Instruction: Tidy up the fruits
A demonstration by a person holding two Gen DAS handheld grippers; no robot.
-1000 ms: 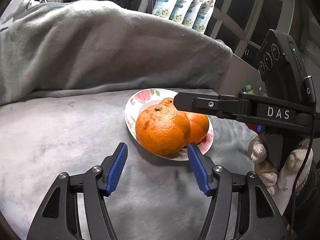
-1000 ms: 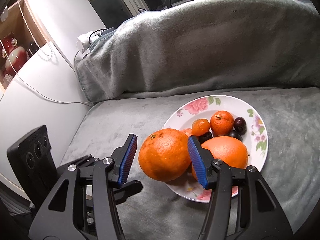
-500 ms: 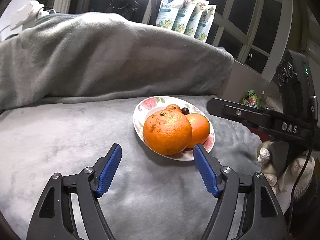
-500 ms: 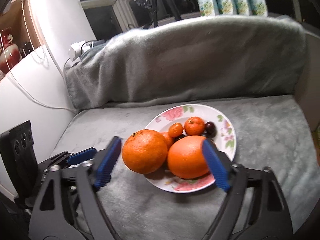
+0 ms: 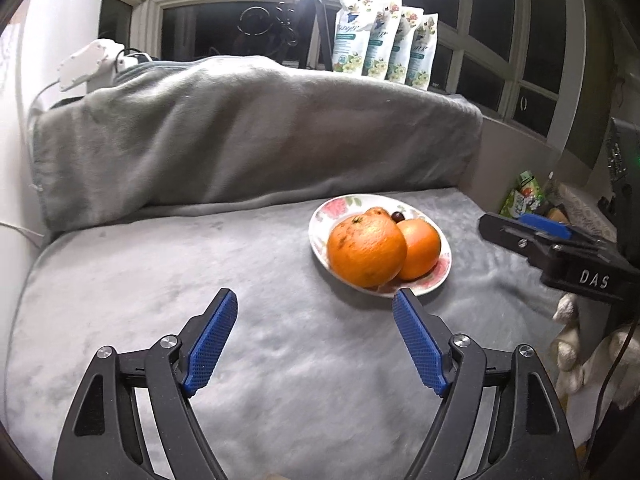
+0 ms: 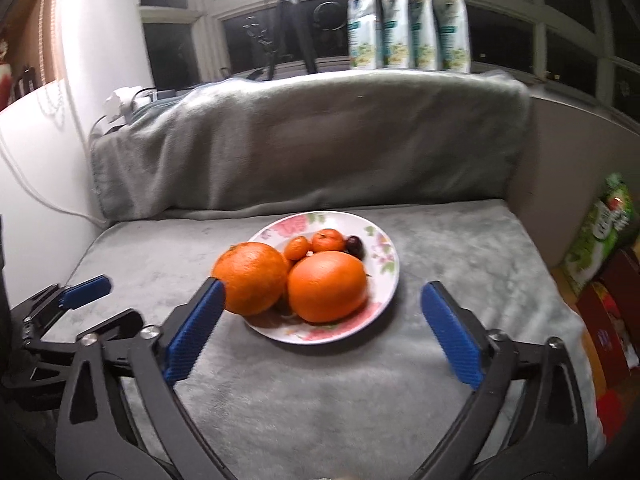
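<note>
A floral plate (image 6: 380,240) sits on the grey blanket and holds a smooth orange (image 6: 328,286), two small tangerines (image 6: 298,248) and dark plums (image 6: 355,245). A big rough-skinned orange (image 6: 252,278) rests on the plate's left rim, leaning on the smooth one. My right gripper (image 6: 322,286) hangs short of the plate, its jaws opening wide with nothing between them. My left gripper (image 5: 315,300) is back from the plate (image 5: 440,276) and left of it, jaws also opening and empty. The rough orange (image 5: 366,250) hides most of the smaller fruit in the left wrist view.
A grey blanket (image 6: 320,380) covers the seat and the raised back (image 6: 312,140). Several printed pouches (image 6: 408,20) and a tripod (image 6: 290,20) stand on the window sill behind. Boxes and a green packet (image 6: 604,232) crowd the right side. A white wall (image 6: 36,184) closes the left.
Both grippers have drawn back from the plate, risen a little and opened wider. The rough orange that sat between the right jaws now rests free on the plate's rim.
</note>
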